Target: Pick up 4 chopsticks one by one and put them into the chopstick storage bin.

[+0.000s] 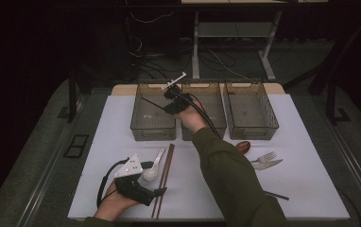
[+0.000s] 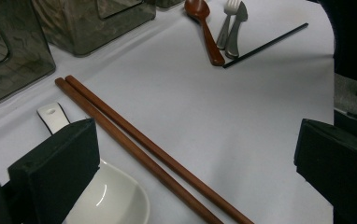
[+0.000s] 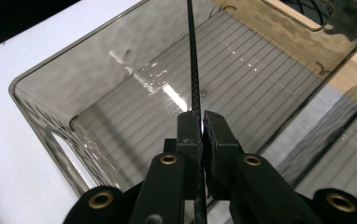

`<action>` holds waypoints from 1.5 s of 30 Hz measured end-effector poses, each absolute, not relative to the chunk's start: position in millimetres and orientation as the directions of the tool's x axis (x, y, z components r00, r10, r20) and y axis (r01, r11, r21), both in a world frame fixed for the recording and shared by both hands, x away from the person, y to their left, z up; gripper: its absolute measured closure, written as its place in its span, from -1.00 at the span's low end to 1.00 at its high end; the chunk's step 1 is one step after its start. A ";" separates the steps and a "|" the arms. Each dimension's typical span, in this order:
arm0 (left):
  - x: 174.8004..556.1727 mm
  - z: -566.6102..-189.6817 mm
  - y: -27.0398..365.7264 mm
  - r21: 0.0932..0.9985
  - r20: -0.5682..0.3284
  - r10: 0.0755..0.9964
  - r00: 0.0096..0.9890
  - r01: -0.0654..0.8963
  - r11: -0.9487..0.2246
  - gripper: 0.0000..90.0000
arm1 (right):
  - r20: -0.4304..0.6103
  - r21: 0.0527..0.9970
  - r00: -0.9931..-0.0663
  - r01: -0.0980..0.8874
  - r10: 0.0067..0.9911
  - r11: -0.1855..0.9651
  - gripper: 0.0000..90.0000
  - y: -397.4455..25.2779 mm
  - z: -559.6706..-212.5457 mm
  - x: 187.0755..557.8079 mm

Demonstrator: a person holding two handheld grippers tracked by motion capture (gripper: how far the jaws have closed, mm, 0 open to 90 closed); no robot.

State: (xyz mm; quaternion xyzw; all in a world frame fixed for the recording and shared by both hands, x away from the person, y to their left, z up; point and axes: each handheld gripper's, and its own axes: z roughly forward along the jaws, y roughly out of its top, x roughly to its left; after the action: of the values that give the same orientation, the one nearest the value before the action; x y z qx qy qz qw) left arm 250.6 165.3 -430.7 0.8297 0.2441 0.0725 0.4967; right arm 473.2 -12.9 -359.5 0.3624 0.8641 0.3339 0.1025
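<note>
Over the left bin (image 1: 152, 111) at the table's far edge, we held our right gripper (image 3: 199, 126) pinched on a thin black chopstick (image 3: 194, 70). Near the front edge, our left gripper (image 1: 156, 187) rested spread wide beside the white spoon (image 2: 106, 198) and brown chopsticks (image 2: 144, 147).

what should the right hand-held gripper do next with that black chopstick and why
Probably lower a little and open. The right hand-held gripper is shut on the thin black chopstick, which hangs over the left bin, whose ribbed floor lies bare beneath. Its likely mate, the other black chopstick, lies on the table, so that would be the next pickup.
</note>
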 end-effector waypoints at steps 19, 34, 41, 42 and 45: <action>250.6 -430.6 164.9 0.860 -0.130 0.473 0.871 0.337 -0.384 -1.00 | 0.066 0.595 -0.725 0.580 0.685 0.556 0.87 1.1 -370.2 477.9; 250.7 -430.4 165.3 0.861 -0.129 0.469 0.874 0.333 -0.385 -1.00 | 0.085 0.603 -0.727 0.582 0.681 0.546 0.75 11.1 -371.4 482.6; 250.7 -430.5 164.5 0.860 -0.129 0.470 0.873 0.334 -0.385 -1.00 | 0.091 0.634 -0.723 0.572 0.684 0.520 0.45 2.0 -362.8 481.0; 250.5 -430.6 164.2 0.862 -0.129 0.471 0.873 0.334 -0.383 -1.00 | 0.095 0.641 -0.726 0.568 0.681 0.516 0.40 0.1 -360.8 480.4; 250.9 -430.6 164.8 0.860 -0.123 0.470 0.874 0.330 -0.389 -1.00 | 0.112 0.660 -0.735 0.559 0.669 0.502 0.20 -6.5 -355.2 478.3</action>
State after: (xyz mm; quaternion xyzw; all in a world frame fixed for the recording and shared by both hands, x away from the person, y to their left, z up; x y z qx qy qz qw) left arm 250.9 164.8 -430.6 0.8304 0.2408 0.0701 0.4976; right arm 478.3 -6.5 -355.2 0.3556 0.8631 0.3497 0.0790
